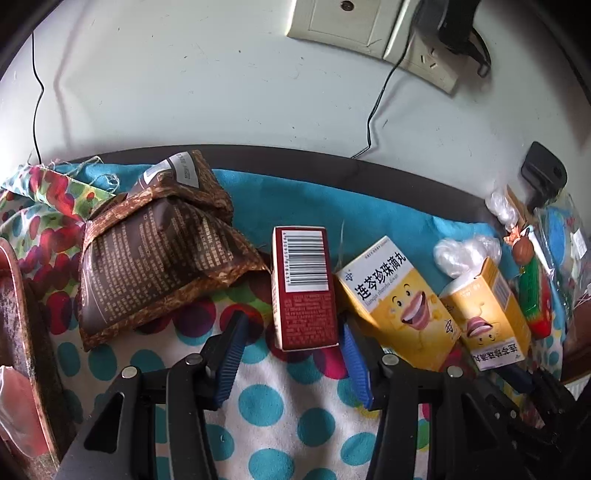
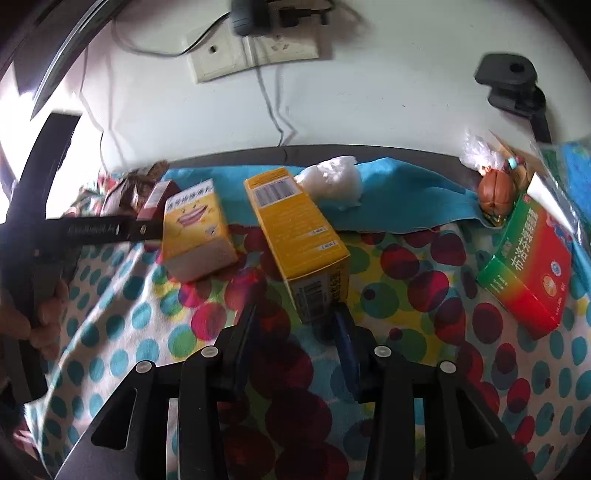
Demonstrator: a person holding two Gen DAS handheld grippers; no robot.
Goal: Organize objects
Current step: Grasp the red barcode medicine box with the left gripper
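A dark red box [image 1: 303,288] with a barcode lies on the spotted cloth [image 1: 280,406]. Its near end sits between the blue pads of my left gripper [image 1: 293,325], which is open, with a gap at the left pad. A yellow box [image 2: 299,236] lies lengthwise ahead of my right gripper [image 2: 295,317]. That gripper's jaws stand slightly apart around the box's near end without pressing it. The same yellow box [image 1: 487,306] appears at the right of the left wrist view. A second yellow box [image 1: 391,295] with a smiling face lies between the other two boxes.
A brown packet [image 1: 155,258] lies left of the red box. A white plastic wad [image 2: 332,181], a brown nut-shaped trinket [image 2: 495,192] and a green-and-red box [image 2: 528,273] sit to the right. Wall sockets [image 1: 347,22] with cables are behind. A hand [image 2: 44,321] holds the left gripper.
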